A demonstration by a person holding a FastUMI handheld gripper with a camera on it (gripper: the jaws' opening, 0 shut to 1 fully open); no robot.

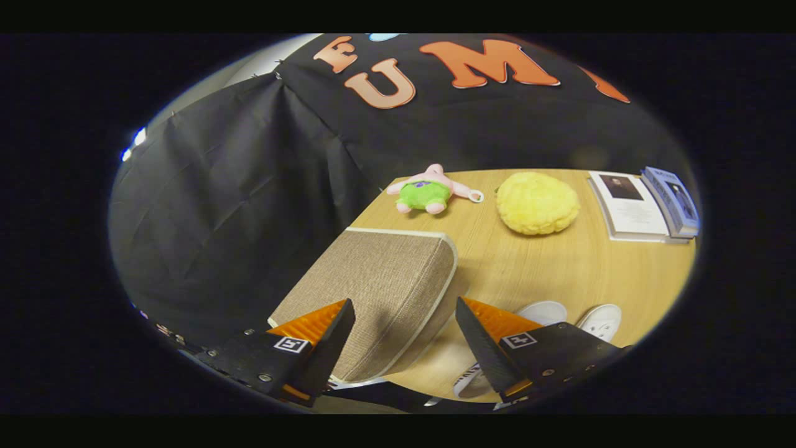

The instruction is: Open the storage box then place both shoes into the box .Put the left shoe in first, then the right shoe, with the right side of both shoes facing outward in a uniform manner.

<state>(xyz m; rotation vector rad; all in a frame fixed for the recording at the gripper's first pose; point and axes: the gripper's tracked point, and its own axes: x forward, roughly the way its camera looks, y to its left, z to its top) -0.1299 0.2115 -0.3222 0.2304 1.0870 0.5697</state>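
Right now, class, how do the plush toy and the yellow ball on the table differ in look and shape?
The plush toy is pink with a green middle and sticks out limbs; the yellow ball is one colour, round and bumpy. The plush toy carries a small white ring; the yellow ball has none. The plush toy looks smaller than the yellow ball. Both lie on the wooden table, beyond the open gripper.

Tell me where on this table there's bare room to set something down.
The widest bare patch of the table lies between the storage box, the yellow sponge and the white shoes. A narrower strip runs between the sponge and the books. It is crowded near the open gripper, where box and shoes sit close. The plush toy takes the far edge.
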